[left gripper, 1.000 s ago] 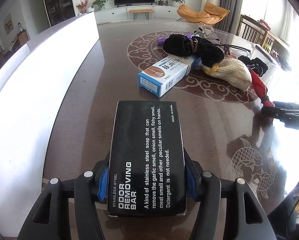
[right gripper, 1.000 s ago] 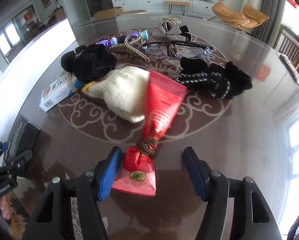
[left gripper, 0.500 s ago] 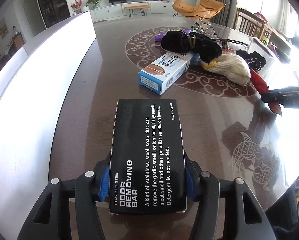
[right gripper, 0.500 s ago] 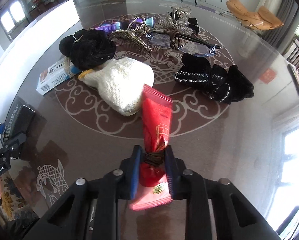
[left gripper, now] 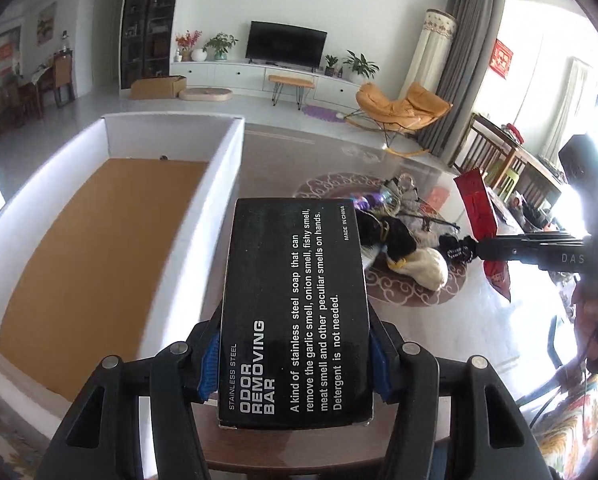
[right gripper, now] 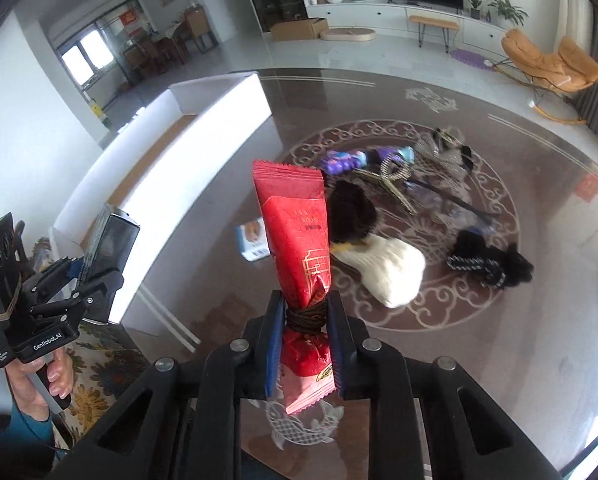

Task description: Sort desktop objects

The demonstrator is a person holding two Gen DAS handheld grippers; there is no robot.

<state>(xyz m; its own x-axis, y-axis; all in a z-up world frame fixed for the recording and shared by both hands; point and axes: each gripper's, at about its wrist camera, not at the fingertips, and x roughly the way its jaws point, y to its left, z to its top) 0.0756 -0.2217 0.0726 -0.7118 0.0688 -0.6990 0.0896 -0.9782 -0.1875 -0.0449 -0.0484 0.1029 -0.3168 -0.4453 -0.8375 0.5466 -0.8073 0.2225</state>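
Both claws are loaded and off the counter [right gripper: 539, 340]. The left claw [left gripper: 295, 364] is clamped across the near end of a black odor-removing-bar box [left gripper: 295, 312], which sticks out flat ahead of it, just right of the white bin [left gripper: 227, 184] with the brown cardboard floor. The right claw [right gripper: 303, 344] is squeezed nearly shut on the tied neck of a red packet [right gripper: 295, 240]; the packet stands up out of the jaws, clear of the counter.

As for progress, I'd say the sorting has barely begun. The part of the bin floor that can be seen looks bare apart from one small dark speck at its far wall, so neither held item has been dropped in yet. Plenty remains on the patterned middle of the counter: a blue-and-white carton [right gripper: 253, 242] nearest the bin, a black fuzzy piece [right gripper: 351, 212] touching a cream knitted pouch [right gripper: 387, 268], another black piece with pale stitching [right gripper: 487, 264] to the right, and farther off a purple item [right gripper: 343, 160], a gold hair clip [right gripper: 391, 180] and what look like glasses, too tangled to separate.

My guess is both loads head left to the bin next, the box having the shorter trip.
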